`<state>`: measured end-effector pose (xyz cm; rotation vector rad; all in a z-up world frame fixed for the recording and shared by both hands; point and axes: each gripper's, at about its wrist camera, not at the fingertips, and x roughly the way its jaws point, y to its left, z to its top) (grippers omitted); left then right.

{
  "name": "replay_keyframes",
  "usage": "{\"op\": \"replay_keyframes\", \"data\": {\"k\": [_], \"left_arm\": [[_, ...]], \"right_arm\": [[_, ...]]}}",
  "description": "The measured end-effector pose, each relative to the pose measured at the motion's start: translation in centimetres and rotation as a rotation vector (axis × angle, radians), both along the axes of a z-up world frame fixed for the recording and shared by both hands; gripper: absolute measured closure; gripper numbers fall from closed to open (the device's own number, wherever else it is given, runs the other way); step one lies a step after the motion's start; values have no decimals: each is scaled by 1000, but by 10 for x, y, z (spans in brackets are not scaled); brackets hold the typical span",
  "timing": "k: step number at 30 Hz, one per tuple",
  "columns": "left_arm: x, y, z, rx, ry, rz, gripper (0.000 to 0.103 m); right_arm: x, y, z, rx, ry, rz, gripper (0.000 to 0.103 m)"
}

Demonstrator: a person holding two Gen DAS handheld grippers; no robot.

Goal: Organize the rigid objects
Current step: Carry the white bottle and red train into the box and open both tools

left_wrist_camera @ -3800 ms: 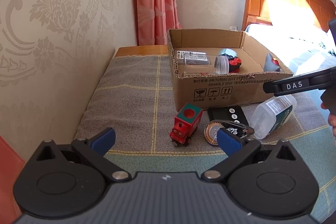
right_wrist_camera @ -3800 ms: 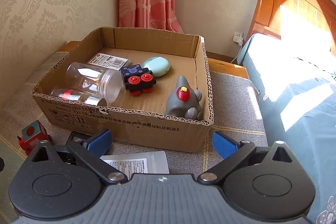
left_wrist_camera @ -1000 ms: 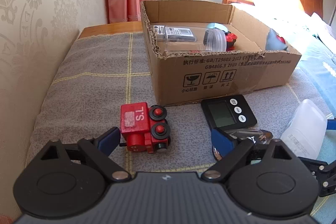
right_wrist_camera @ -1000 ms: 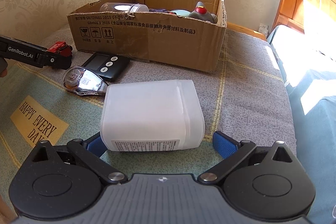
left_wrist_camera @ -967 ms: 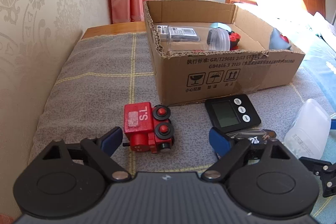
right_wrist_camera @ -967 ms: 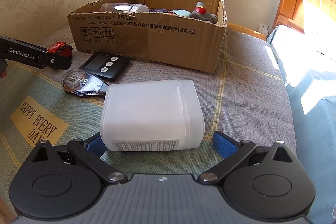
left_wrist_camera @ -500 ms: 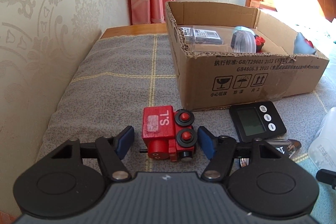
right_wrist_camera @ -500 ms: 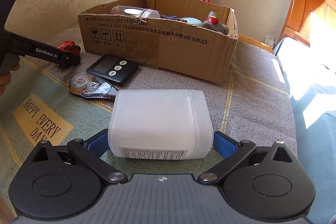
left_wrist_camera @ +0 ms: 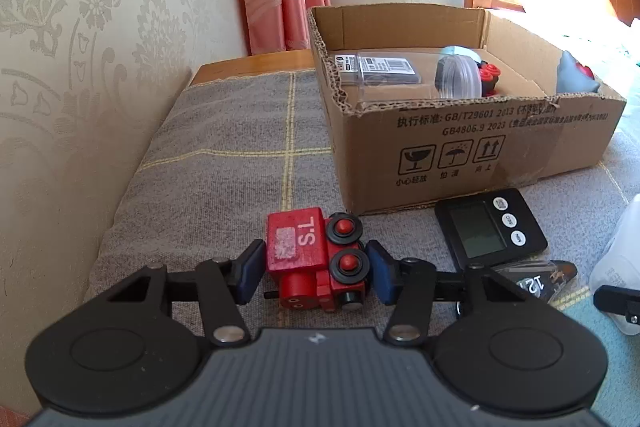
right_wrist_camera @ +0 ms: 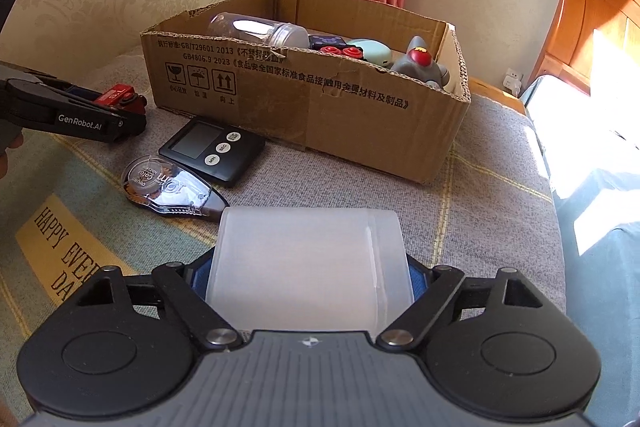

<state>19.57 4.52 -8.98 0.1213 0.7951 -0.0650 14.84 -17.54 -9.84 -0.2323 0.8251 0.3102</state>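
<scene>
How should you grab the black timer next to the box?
The black timer lies flat, screen up, beside the cardboard box. Probably best to come down from above and pinch its two long thin edges; its face is too wide and flat. The tape dispenser sits close by, so approach from the side away from it.

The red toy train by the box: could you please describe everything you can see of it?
The red toy train looks like painted wood, blocky, with a worn pale sticker and "S.L" on its cab. Two black wheels with red hubs face upward, so it lies on its side on the grey checked blanket, near the cardboard box. The left claw is shut on it, one blue pad against each end.
</scene>
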Motion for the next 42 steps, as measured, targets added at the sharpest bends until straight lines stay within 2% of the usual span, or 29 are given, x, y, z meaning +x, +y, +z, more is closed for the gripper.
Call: {"op": "replay_keyframes", "data": {"k": [16, 20, 25, 28, 34, 38, 42], "left_arm": [[-10, 11, 16, -8, 31, 7, 55], [-17, 10, 28, -16, 30, 3, 55], [-24, 5, 45, -15, 15, -20, 55], [-24, 2, 53, -19, 4, -32, 55], [-22, -4, 65, -27, -16, -44, 55], [-19, -9, 71, -26, -35, -47, 55], [-15, -13, 76, -30, -50, -54, 55]], "right_arm": [[-5, -1, 19, -15, -1, 62, 16], [-4, 0, 33, -25, -19, 86, 16], [7, -2, 64, -13, -80, 117, 16], [21, -3, 84, -7, -122, 131, 16], [74, -2, 116, 21, -180, 124, 16], [116, -1, 116, 0, -184, 98, 16], [154, -3, 103, -2, -136, 60, 16]]}}
